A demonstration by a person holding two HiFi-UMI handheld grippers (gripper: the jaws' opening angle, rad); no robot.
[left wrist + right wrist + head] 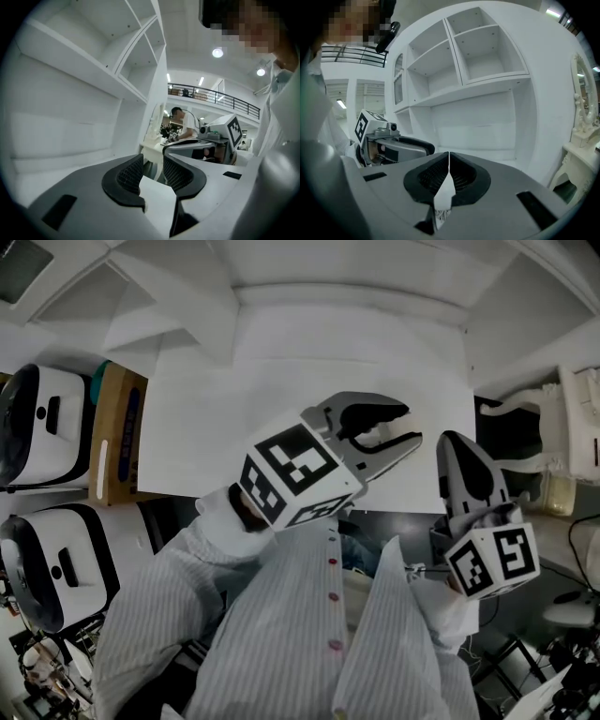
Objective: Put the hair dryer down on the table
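**A:** Both grippers are held up over the near edge of the table (309, 362), side by side. The left gripper (412, 424) is pointed out across the table top. Its jaws are held apart, and nothing is gripped; only pale surface is seen through the gap.

**B:** That is borne out in the left gripper view. A clear gap is left between the ribbed pads (130, 174), and nothing is pressed between them. And the right gripper (457, 442)?

**A:** Closed. In the right gripper view the two pads are brought together tip to tip, with nothing clamped between them. It is carried towards the table's near right corner, just right of the left one.

**B:** And the hair dryer?

**A:** It cannot be placed. It is shown in no view, and part of the table top is covered by the grippers themselves.

**B:** Noted. Beyond the table a white shelf unit (487, 56) is seen, and a cardboard box (117, 432) is stood just left of the table.
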